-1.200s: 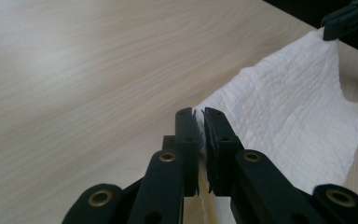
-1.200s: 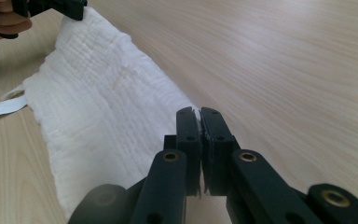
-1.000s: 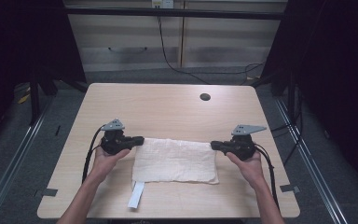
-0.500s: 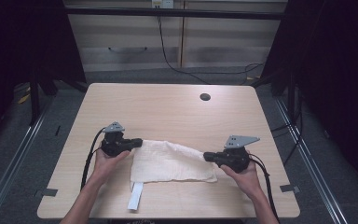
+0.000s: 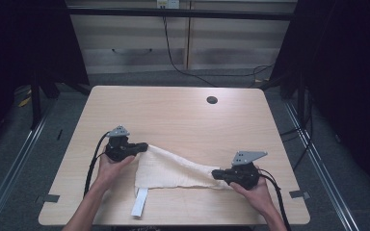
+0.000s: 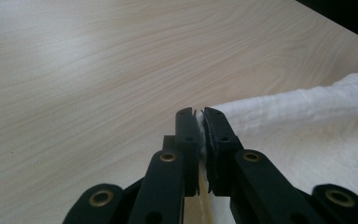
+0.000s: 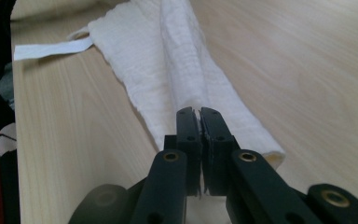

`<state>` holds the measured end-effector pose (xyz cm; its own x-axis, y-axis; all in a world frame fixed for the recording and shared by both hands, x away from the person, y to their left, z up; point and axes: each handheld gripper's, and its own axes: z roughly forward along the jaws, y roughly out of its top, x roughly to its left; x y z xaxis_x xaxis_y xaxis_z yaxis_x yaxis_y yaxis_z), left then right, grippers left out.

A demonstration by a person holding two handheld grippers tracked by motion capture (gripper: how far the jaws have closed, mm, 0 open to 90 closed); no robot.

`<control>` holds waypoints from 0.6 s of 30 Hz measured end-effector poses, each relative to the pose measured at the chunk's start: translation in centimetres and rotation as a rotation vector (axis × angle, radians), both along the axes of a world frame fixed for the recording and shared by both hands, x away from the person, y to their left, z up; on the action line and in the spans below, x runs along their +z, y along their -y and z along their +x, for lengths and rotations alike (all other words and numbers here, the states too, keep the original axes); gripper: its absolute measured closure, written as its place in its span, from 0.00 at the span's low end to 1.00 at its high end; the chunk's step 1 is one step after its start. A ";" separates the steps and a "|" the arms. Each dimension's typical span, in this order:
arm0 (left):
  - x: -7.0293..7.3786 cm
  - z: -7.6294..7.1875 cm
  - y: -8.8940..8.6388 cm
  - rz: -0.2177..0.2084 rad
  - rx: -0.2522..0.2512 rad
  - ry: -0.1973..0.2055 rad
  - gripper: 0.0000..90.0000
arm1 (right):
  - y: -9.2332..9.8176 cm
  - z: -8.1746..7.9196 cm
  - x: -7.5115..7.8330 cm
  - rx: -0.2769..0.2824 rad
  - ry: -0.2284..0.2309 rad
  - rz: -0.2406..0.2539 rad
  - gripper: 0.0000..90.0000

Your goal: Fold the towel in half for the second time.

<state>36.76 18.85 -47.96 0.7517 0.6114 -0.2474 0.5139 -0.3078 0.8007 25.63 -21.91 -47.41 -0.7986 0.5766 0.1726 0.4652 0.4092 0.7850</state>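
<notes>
White crinkled cotton cloth (image 5: 173,171) lies low-centre on the pale wood surface (image 5: 173,115), probably light and limp; left hand-held gripper (image 5: 142,147) and right hand-held gripper (image 5: 217,174) pinch opposite corners, the best holds.

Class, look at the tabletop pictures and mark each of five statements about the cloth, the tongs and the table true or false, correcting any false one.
1. The left tongs are clamped on an edge of the white cloth. True.
2. The right tongs stand wide open above the cloth. False: they are shut on its bunched end.
3. The cloth lies flat and square. False: it narrows and bunches toward the right tongs.
4. A white strip lies at the cloth's near-left corner. True.
5. The dark round hole in the wooden table is covered by the cloth. False: it lies bare, far from it.
</notes>
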 end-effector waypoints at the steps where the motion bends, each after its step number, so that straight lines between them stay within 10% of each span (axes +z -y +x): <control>1: 0.0 0.0 0.0 0.003 -0.002 0.003 0.95 | 0.0 -0.1 -0.1 0.000 -0.005 -0.011 0.97; 18: 2.1 -1.6 0.4 -0.030 -0.051 0.073 0.94 | -0.9 0.1 -2.5 0.015 -0.110 -0.082 0.98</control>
<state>35.16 18.41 -45.91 0.7981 0.5653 -0.2085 0.4385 -0.3077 0.8444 25.73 -20.99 -49.90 -0.7862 0.5802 0.2126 0.5398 0.4775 0.6932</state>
